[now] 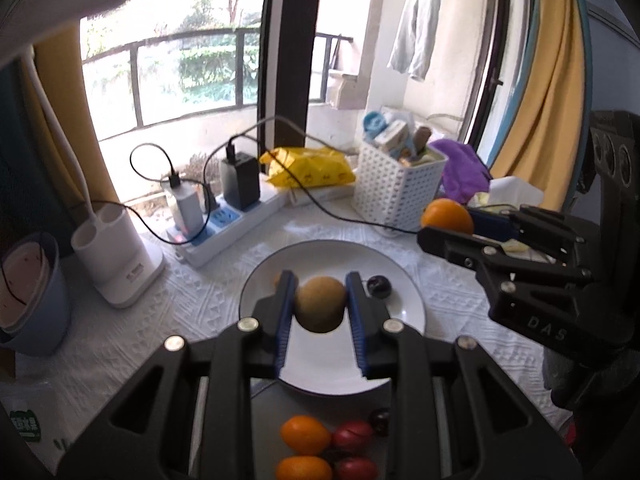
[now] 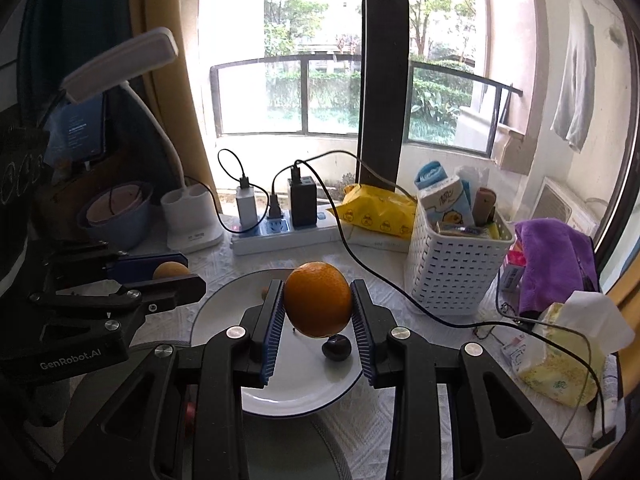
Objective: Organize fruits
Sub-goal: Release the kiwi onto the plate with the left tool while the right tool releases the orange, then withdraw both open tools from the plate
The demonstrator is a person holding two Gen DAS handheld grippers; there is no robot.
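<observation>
My left gripper (image 1: 320, 300) is shut on a brown round fruit (image 1: 320, 304) and holds it above the white plate (image 1: 404, 296). A dark cherry (image 1: 379, 286) and a small brown fruit (image 1: 277, 280) lie on the plate. My right gripper (image 2: 318, 306) is shut on an orange (image 2: 318, 300) above the same plate (image 2: 224, 300); the cherry (image 2: 337, 347) lies under it. The right gripper with its orange (image 1: 447, 216) shows at the right of the left wrist view. The left gripper (image 2: 176, 276) shows at the left of the right wrist view.
Two small oranges (image 1: 306, 434) and red fruits (image 1: 354, 436) lie below the plate's near edge. Behind the plate are a power strip (image 1: 224, 224) with cables, a white holder (image 1: 120, 256), a yellow packet (image 1: 308, 168), a white basket (image 1: 396, 184), a purple cloth (image 2: 556, 264) and a tissue pack (image 2: 568, 360).
</observation>
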